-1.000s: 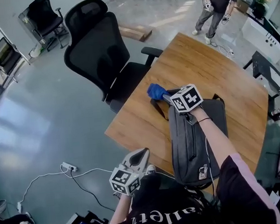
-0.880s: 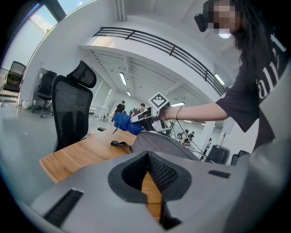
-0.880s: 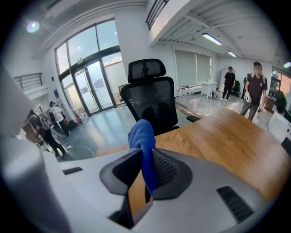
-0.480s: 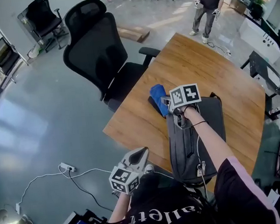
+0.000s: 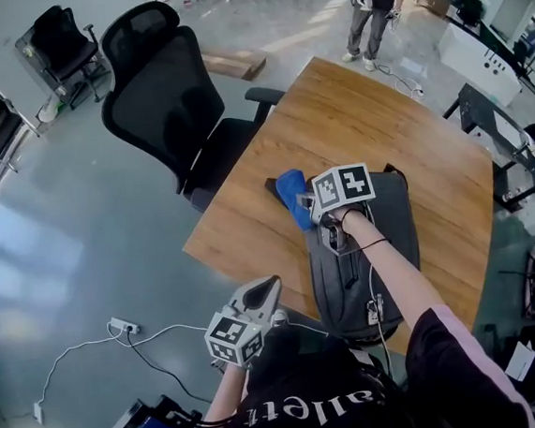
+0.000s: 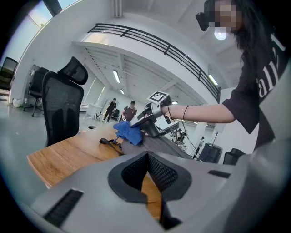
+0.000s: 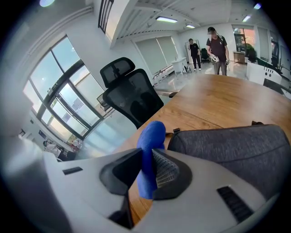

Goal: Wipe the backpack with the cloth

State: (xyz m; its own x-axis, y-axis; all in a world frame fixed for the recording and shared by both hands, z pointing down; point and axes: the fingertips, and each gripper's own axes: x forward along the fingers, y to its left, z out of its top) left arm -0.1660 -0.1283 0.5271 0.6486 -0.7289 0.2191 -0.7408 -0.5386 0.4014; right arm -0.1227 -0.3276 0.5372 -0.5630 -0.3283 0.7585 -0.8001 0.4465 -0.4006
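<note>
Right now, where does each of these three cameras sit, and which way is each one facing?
Head view: on the person's head, facing steeply down at the table, backpack and chair; shows both arms, left gripper, right gripper.
Left gripper view: on the left gripper beside the table's edge, facing across it at the right gripper; own jaws shut, torso at right.
Right gripper view: on the right gripper, facing over the backpack toward the chair; own jaws shut on the blue cloth.
Shared: all three show blue cloth, backpack and chair.
</note>
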